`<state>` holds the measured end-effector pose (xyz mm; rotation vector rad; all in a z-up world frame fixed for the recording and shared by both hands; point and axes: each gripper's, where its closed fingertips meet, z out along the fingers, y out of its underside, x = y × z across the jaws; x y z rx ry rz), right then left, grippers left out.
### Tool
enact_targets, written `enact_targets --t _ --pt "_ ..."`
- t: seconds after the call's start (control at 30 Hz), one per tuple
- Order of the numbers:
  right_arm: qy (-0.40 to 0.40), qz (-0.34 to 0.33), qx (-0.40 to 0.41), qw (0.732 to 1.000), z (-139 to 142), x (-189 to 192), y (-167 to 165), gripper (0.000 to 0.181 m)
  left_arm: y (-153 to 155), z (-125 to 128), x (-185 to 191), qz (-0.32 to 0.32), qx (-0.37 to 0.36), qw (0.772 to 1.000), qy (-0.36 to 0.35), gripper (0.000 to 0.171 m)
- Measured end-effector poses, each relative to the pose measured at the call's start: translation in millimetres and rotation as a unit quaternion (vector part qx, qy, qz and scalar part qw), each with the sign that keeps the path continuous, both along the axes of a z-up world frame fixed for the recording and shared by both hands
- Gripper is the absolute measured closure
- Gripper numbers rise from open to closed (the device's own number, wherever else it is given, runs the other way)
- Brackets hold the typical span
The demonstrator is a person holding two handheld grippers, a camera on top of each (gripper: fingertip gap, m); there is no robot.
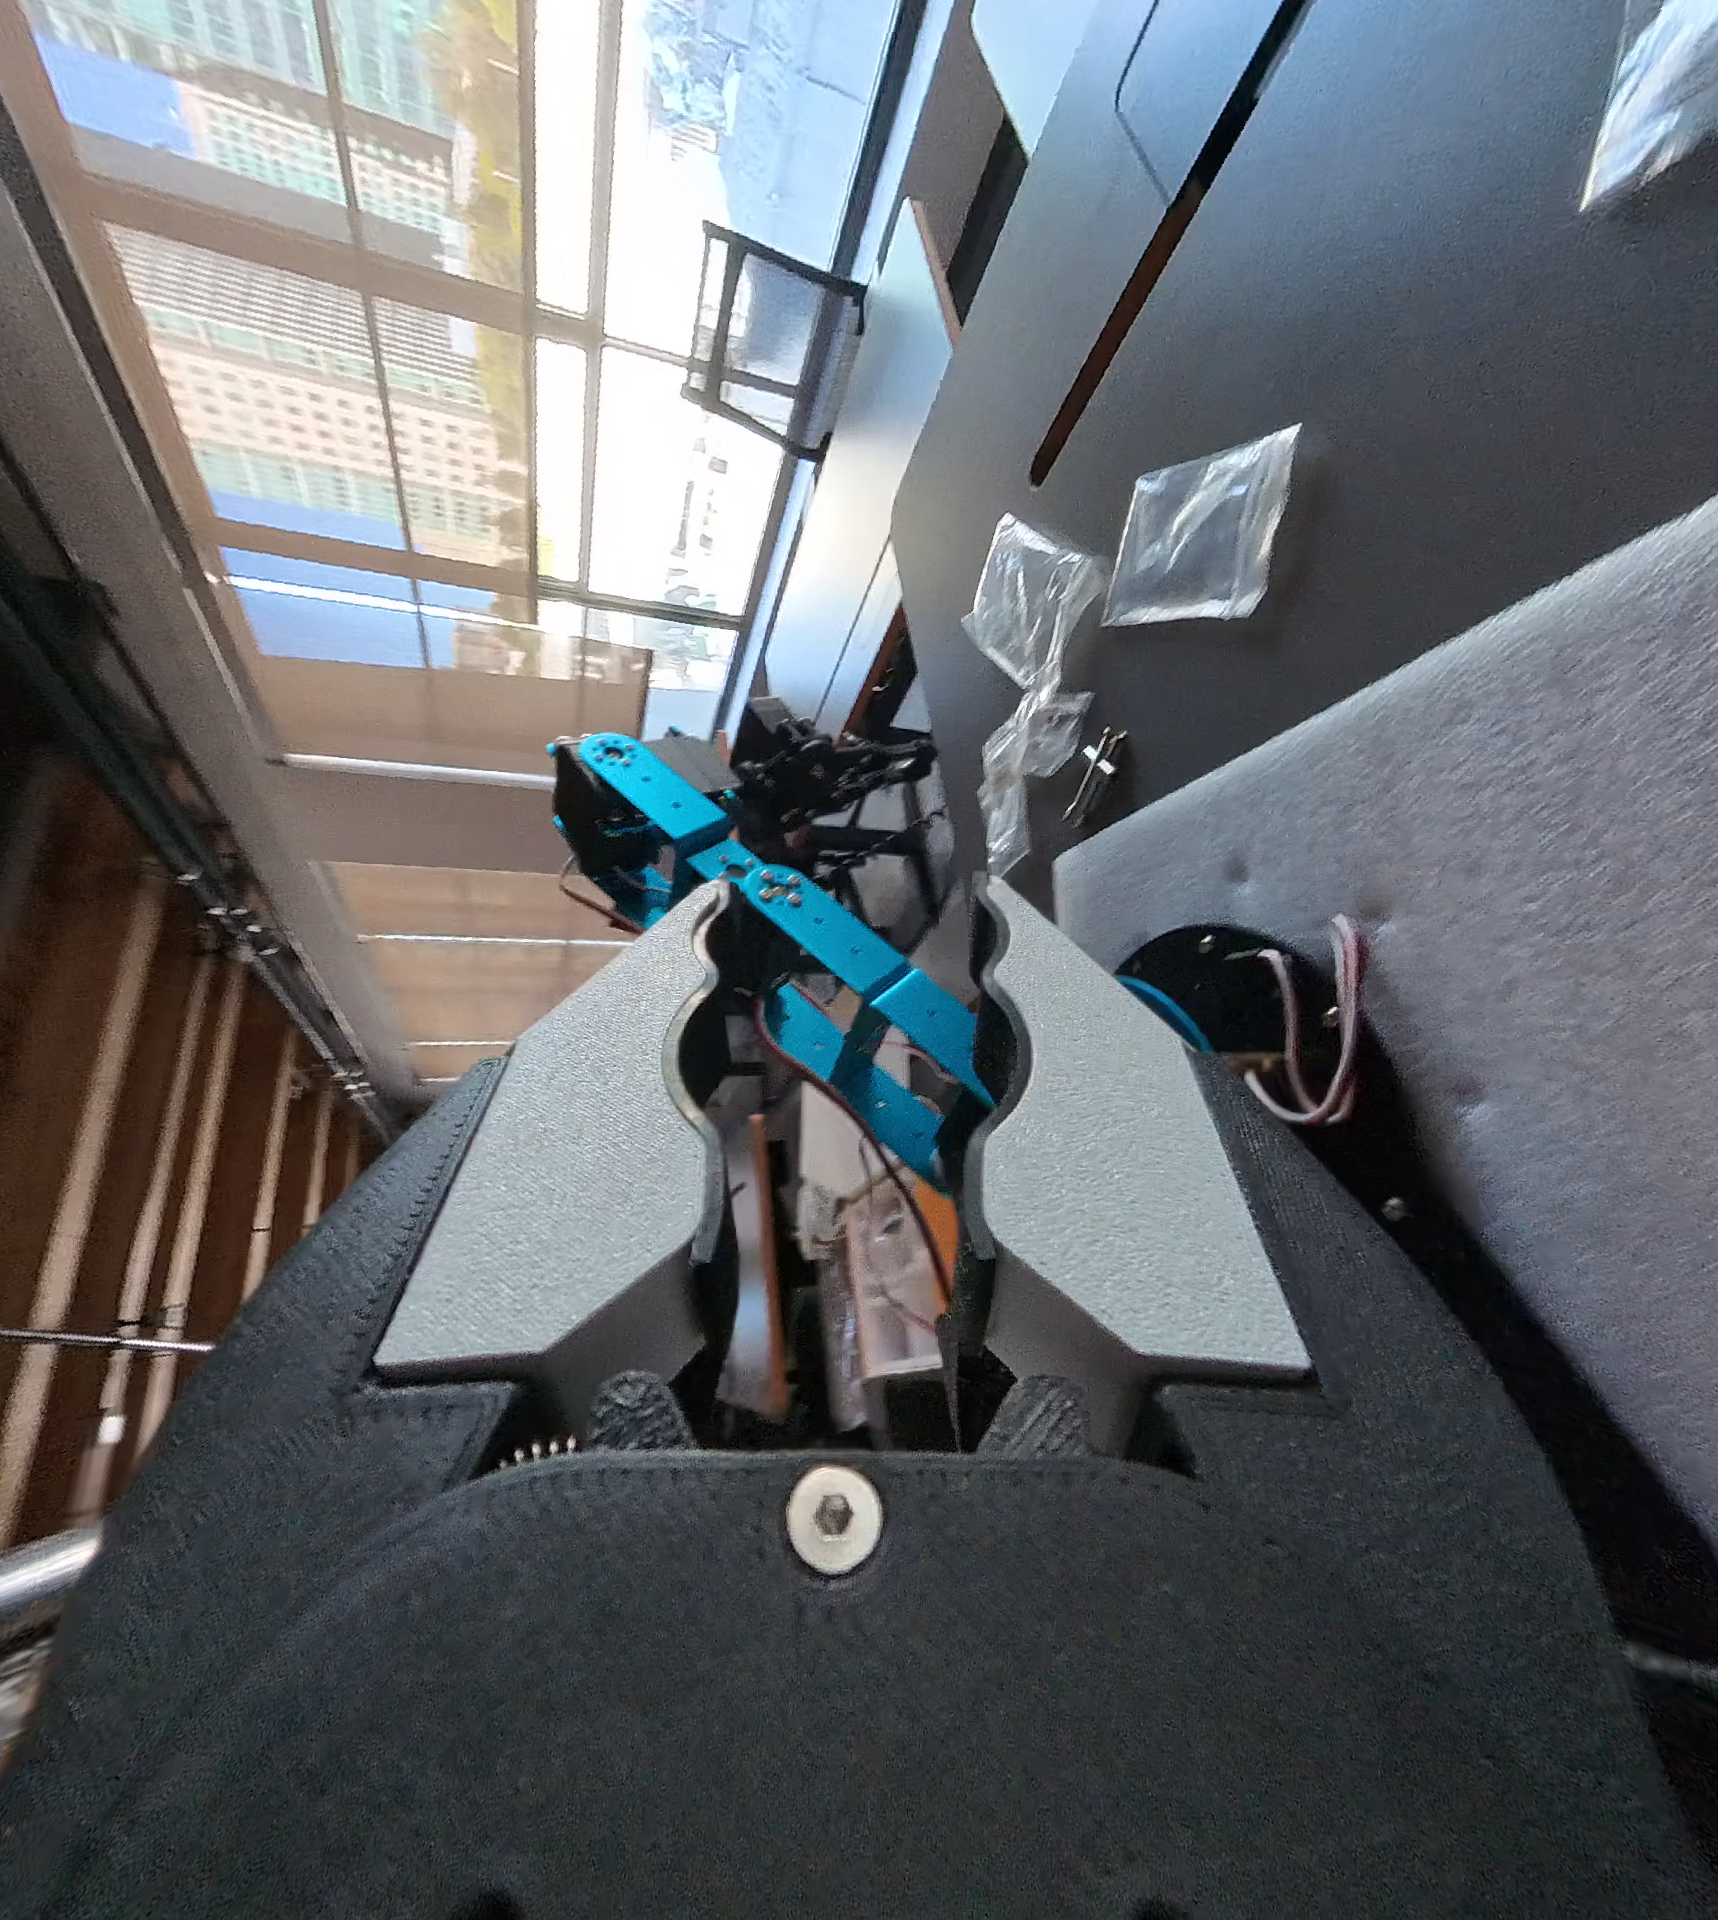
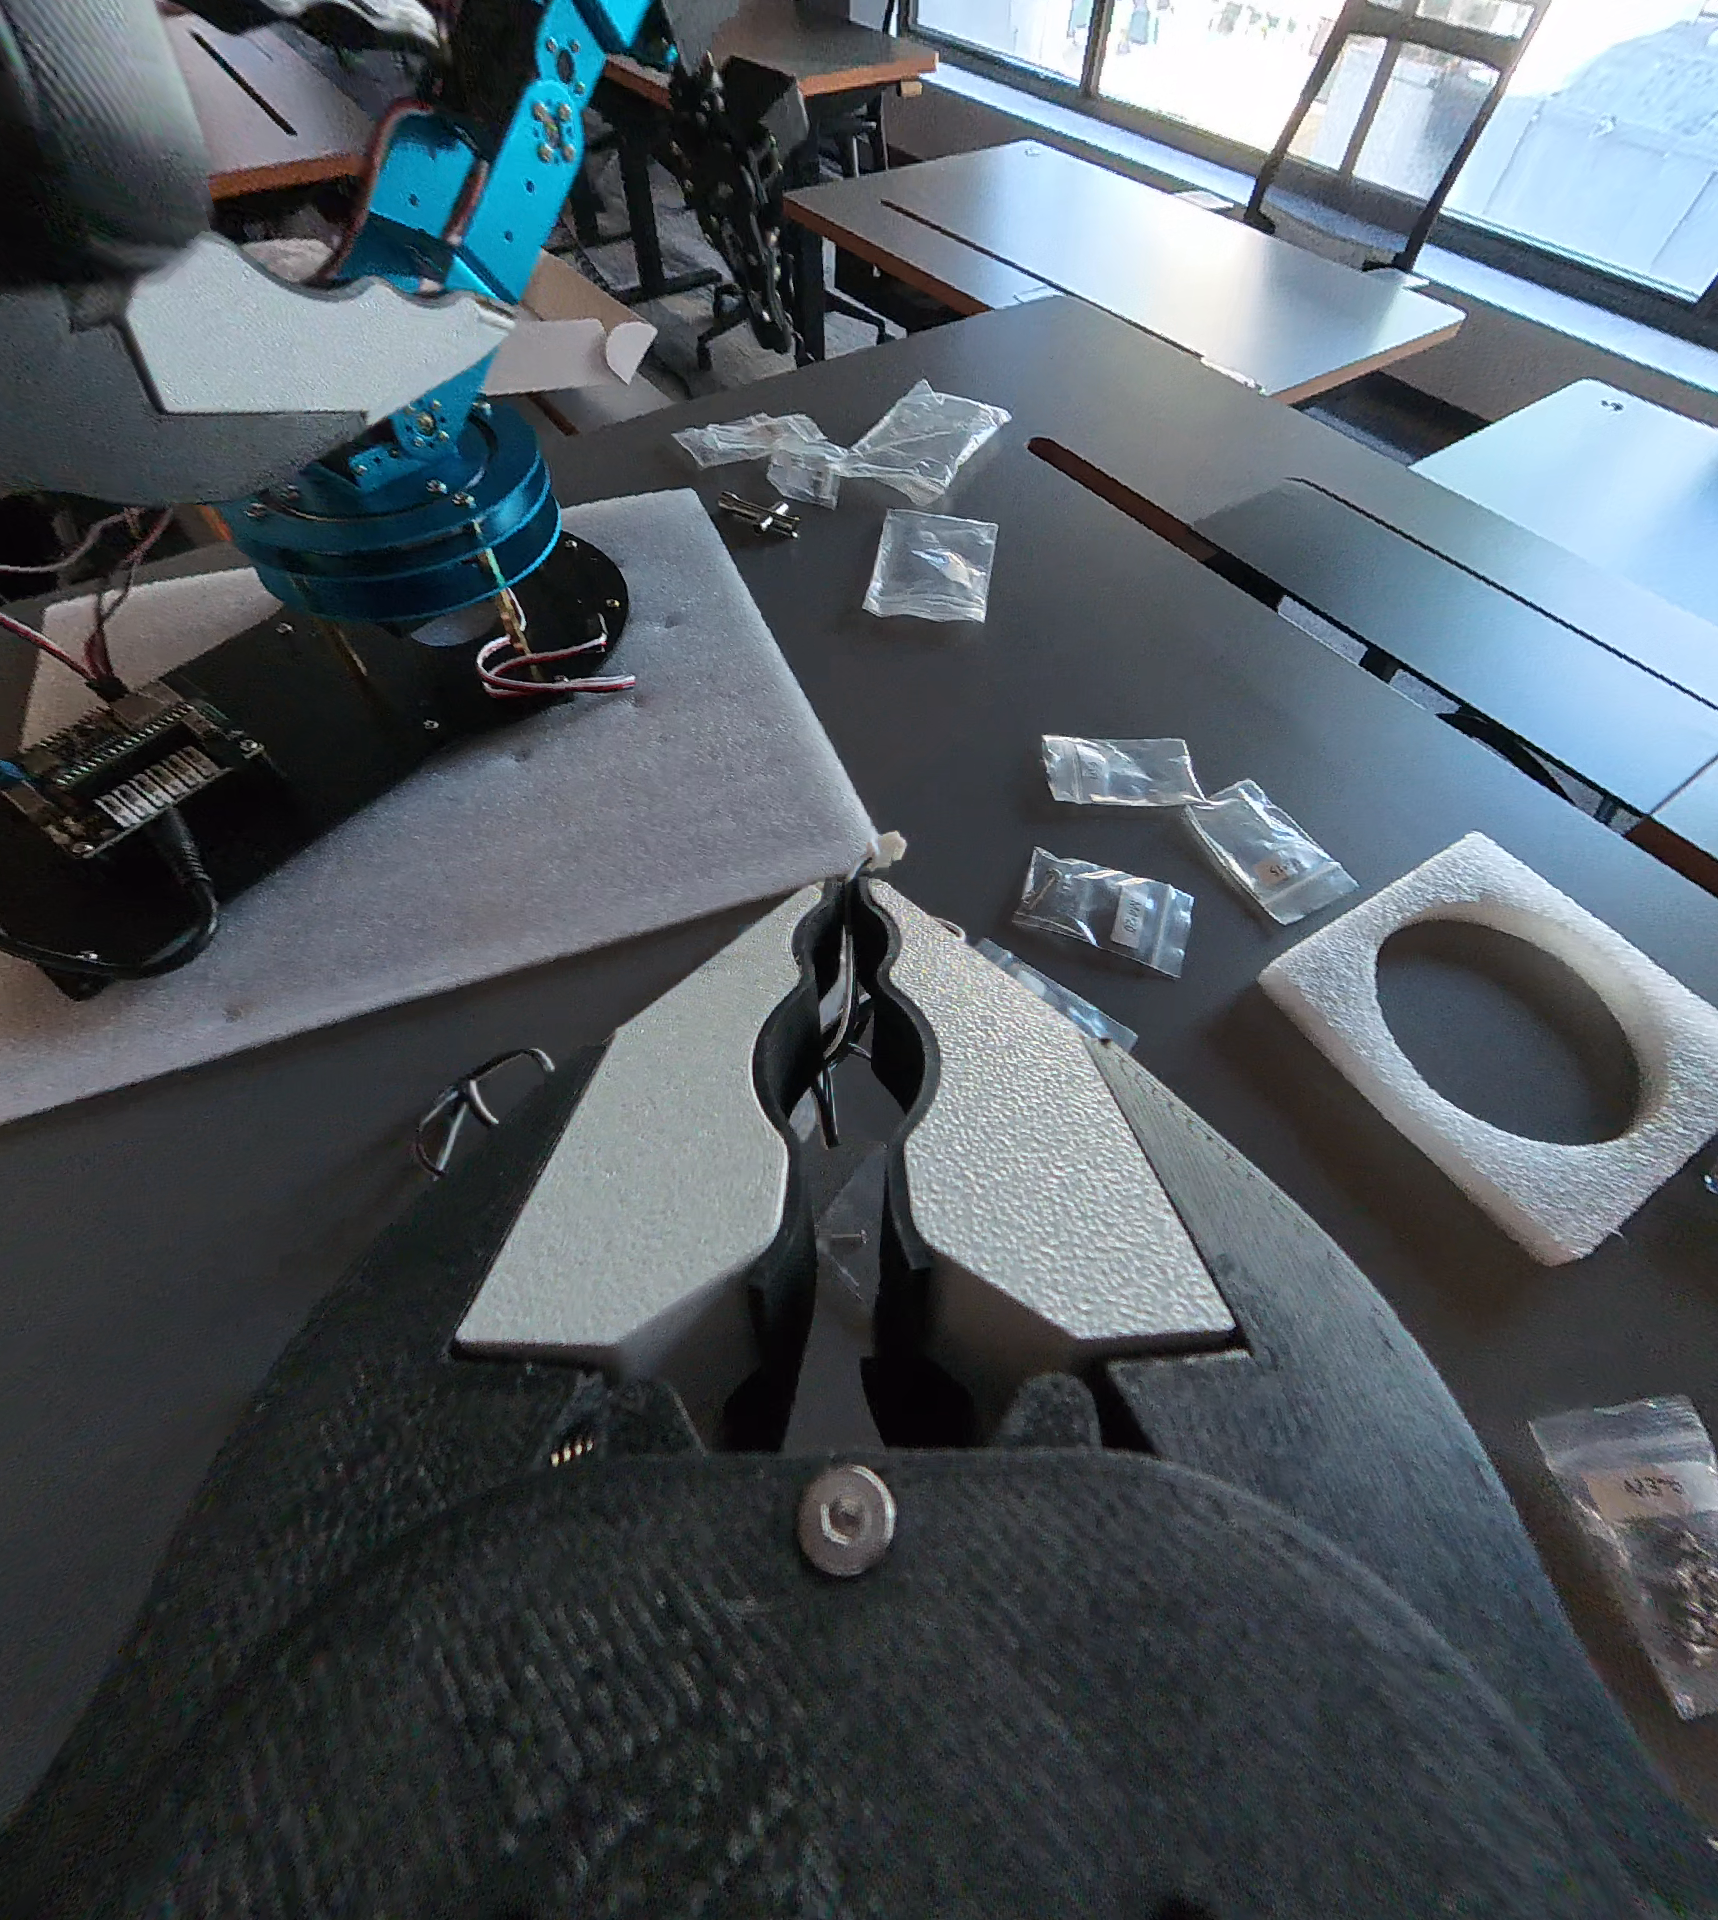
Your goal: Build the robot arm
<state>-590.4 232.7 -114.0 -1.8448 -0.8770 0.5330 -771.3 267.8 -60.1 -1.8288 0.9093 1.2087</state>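
Left gripper point(image 1: 850, 925) fingers wide around the blue robot arm point(image 1: 839, 961), seemingly touching one side, right gripper point(image 2: 850, 904) fingers nearly closed on a thin wire point(image 2: 834, 1023) above the dark table point(image 2: 1042, 665), blue arm's round base point(image 2: 398, 520) on foam sheet point(image 2: 543, 810) at left, small plastic bags point(image 2: 1104, 909) just right, foam ring point(image 2: 1509, 1039) farther right.

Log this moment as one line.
left gripper: around blue robot arm | right gripper: shut on wire | foam pad under arm base

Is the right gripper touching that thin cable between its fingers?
Touching. In the right wrist view the right gripper is closed on the thin cable, which is pinched at its fingertips.
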Motion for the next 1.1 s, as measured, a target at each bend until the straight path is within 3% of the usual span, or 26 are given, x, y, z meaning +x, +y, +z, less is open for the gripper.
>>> enact_targets --t 0.17,0.23,0.27,0.3,0.33,0.37,0.43,0.47,0.5,0.6,0.67,0.77,0.9,1.0,1.1 --pt "0.017 0.024 0.015 0.999 9 -22 -19 0.181 -15 3 -15 -0.012 -0.003 1.000 0.000 0.134" --pt "0.035 0.068 0.031 0.997 20 -40 -39 0.181 -25 9 -31 -0.005 0.006 0.996 -0.090 0.145" --pt "0.053 0.105 0.039 0.992 28 -53 -54 0.181 -32 13 -37 -0.008 0.011 0.985 -0.174 0.149" --pt "0.075 0.142 0.047 0.986 38 -65 -72 0.181 -41 17 -36 -0.028 0.011 0.959 -0.283 0.156" --pt "0.097 0.174 0.057 0.978 49 -76 -88 0.181 -53 23 -27 -0.065 -0.004 0.910 -0.409 0.160" --pt "0.117 0.196 0.067 0.971 59 -85 -103 0.181 -68 32 -13 -0.118 -0.033 0.838 -0.532 0.159" --pt "0.152 0.233 0.084 0.957 77 -101 -131 0.181 -108 65 13 -0.249 -0.114 0.655 -0.705 0.158" --pt "0.167 0.247 0.095 0.950 86 -109 -144 0.181 -127 74 14 -0.282 -0.162 0.584 -0.744 0.157" --pt "0.177 0.253 0.108 0.945 94 -117 -154 0.181 -141 75 12 -0.293 -0.208 0.540 -0.761 0.151" --pt "0.180 0.258 0.137 0.939 108 -143 -178 0.181 -185 76 9 -0.333 -0.306 0.457 -0.766 0.148" --pt "0.164 0.262 0.154 0.939 112 -162 -190 0.181 -207 72 5 -0.335 -0.349 0.428 -0.763 0.151" --pt "0.119 0.251 0.186 0.942 111 -189 -199 0.181 -221 57 -9 -0.308 -0.374 0.420 -0.767 0.154" --pt "0.052 0.237 0.215 0.946 100 -219 -204 0.181 -233 52 -30 -0.290 -0.391 0.373 -0.790 0.145" --pt "0.035 0.220 0.213 0.951 95 -235 -203 0.181 -231 47 -43 -0.277 -0.390 0.367 -0.798 0.152" --pt "0.015 0.198 0.212 0.957 91 -242 -196 0.181 -221 44 -53 -0.273 -0.372 0.381 -0.801 0.168"
